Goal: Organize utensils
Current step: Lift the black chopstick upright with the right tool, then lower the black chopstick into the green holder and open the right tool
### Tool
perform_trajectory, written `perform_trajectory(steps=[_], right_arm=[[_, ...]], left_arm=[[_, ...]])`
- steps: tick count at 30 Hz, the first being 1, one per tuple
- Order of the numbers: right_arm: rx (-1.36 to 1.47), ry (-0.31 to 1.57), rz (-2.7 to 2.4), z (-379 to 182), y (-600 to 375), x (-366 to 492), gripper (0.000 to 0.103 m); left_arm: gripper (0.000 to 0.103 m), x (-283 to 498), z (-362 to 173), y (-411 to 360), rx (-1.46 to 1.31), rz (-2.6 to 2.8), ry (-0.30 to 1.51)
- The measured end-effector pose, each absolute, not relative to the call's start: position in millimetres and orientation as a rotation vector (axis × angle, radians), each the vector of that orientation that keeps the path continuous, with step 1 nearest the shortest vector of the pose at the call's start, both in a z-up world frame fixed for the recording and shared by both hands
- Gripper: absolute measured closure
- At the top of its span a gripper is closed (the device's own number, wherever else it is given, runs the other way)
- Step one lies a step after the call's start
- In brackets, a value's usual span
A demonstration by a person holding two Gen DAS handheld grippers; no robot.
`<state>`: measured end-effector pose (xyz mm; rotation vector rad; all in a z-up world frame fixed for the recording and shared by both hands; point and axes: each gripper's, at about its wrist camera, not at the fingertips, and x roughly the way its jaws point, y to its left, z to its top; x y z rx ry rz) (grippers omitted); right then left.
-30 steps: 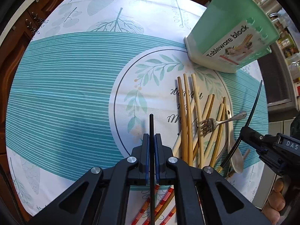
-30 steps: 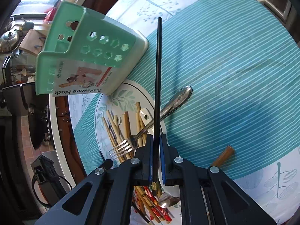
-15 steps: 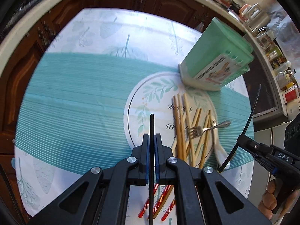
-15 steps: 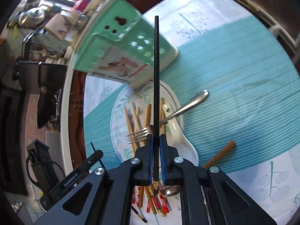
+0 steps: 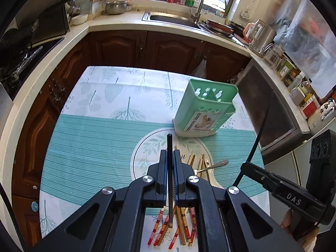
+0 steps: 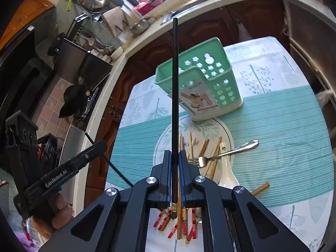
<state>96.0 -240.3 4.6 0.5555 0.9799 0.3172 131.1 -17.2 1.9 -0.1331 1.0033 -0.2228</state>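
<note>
Here each gripper clamps one black chopstick: the left gripper [image 5: 169,157] grips a chopstick [image 5: 169,147] at centre frame, the right gripper [image 6: 174,157] a long chopstick [image 6: 175,84] pointing up-frame. Below, bamboo chopsticks [image 6: 212,155] and a fork [image 6: 226,153] lie before the green holder [image 6: 201,84] on the worktop [image 6: 283,126].

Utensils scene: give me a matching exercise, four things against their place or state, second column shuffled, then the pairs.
1. black chopstick
2. fork
3. green holder
4. white spoon

A. tines resting on the wooden chopsticks
B. upright on the tablecloth, nothing in it
C. lying partly under the fork
D. clamped in the right gripper

Pairs: 1-D, 2-A, 3-B, 4-C
</note>
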Motion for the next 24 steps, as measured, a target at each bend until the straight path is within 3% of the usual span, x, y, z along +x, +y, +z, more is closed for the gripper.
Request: perform_trajectory(steps=[13, 24], right_arm=[[0.479, 0.888, 0.342, 56.8, -233.3, 90.6, 0.096], [0.459, 0.709, 0.235, 124.5, -264.8, 138.9, 0.096]], left_arm=[[0.101, 131.5, 55.1, -35.5, -0.074, -0.238, 0.925], [0.101, 162.1, 159.1, -60.6, -0.031, -0.227, 0.764]])
